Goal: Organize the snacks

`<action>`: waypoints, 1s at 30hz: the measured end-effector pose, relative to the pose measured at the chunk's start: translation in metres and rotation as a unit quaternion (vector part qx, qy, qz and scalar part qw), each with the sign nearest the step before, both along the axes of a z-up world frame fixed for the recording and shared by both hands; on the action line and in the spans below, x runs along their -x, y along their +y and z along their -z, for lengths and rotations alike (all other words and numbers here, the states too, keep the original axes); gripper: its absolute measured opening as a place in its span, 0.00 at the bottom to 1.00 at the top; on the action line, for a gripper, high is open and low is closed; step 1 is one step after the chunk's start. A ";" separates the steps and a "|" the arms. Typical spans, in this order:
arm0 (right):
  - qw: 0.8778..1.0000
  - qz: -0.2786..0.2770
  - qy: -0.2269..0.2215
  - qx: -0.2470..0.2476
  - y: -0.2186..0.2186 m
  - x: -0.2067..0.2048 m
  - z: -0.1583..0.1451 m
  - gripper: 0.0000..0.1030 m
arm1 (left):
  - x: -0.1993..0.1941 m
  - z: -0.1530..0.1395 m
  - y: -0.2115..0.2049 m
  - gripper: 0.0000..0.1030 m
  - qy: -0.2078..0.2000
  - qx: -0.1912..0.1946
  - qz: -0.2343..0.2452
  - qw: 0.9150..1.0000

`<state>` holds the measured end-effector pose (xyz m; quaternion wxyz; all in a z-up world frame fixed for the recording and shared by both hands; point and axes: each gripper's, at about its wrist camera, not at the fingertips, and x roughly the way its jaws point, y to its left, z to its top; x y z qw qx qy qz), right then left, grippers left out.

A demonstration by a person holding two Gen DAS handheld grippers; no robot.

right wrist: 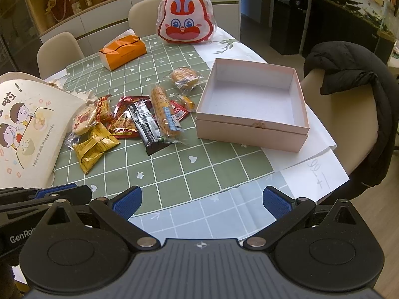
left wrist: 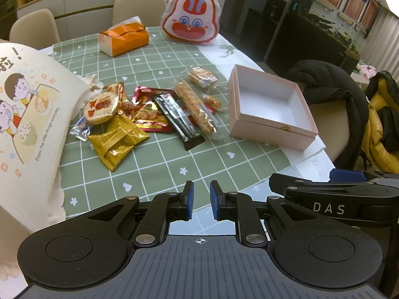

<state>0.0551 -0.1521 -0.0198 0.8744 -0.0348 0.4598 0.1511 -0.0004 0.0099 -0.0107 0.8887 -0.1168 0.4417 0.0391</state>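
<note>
Nothing is held: the left gripper (left wrist: 201, 200) is nearly closed, the right gripper (right wrist: 202, 200) spread wide. Overlapping snacks (right wrist: 139, 119) mid-table could be dragged together before the box (right wrist: 251, 129) near the right edge is reached.

Wrapped snacks (right wrist: 129, 122) lie heaped on the green cloth; the open pink box (right wrist: 251, 104) sits empty beside them.

Both tools share one build: the left gripper (left wrist: 200, 200) and right gripper (right wrist: 202, 203) have matte black linkage arms, silver round rivets, blue ribbed pads, and a grey ridged body with a small crosshair mark at 12 o'clock. White lettering reads "DAS" and "GenRob".
</note>
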 end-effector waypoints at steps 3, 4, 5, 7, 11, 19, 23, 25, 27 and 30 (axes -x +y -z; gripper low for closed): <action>1.000 0.001 0.002 -0.001 -0.001 -0.002 0.000 1.00 | 0.000 0.000 0.000 0.18 0.001 0.000 0.000 1.000; 1.000 0.001 0.002 -0.001 -0.001 -0.002 0.000 1.00 | 0.000 0.001 0.000 0.18 0.001 0.000 0.000 1.000; 1.000 0.001 0.002 -0.001 -0.001 -0.002 0.000 1.00 | 0.000 0.001 0.000 0.18 0.001 0.000 0.000 1.000; 1.000 0.000 0.002 -0.001 -0.001 -0.002 0.000 1.00 | 0.000 0.001 -0.001 0.18 0.001 0.000 0.001 1.000; 1.000 0.000 0.003 -0.001 -0.001 -0.002 0.000 1.00 | 0.000 0.001 -0.001 0.18 0.001 0.000 0.000 1.000; 1.000 0.004 0.005 -0.002 -0.002 -0.004 0.003 1.00 | -0.001 0.001 -0.001 0.18 0.002 0.000 0.000 1.000; 1.000 0.004 0.007 -0.003 -0.002 -0.006 0.005 1.00 | -0.003 0.004 -0.001 0.18 0.004 0.000 0.000 1.000; 1.000 0.003 0.007 -0.004 -0.002 -0.007 0.006 1.00 | -0.006 0.005 0.000 0.18 0.006 0.001 0.000 1.000; 1.000 -0.002 0.003 -0.007 -0.001 -0.009 0.006 1.00 | -0.008 0.007 0.001 0.18 0.009 0.002 -0.002 1.000; 1.000 -0.009 -0.015 -0.004 0.003 -0.012 0.006 1.00 | -0.013 0.009 0.006 0.18 0.015 0.002 -0.006 1.000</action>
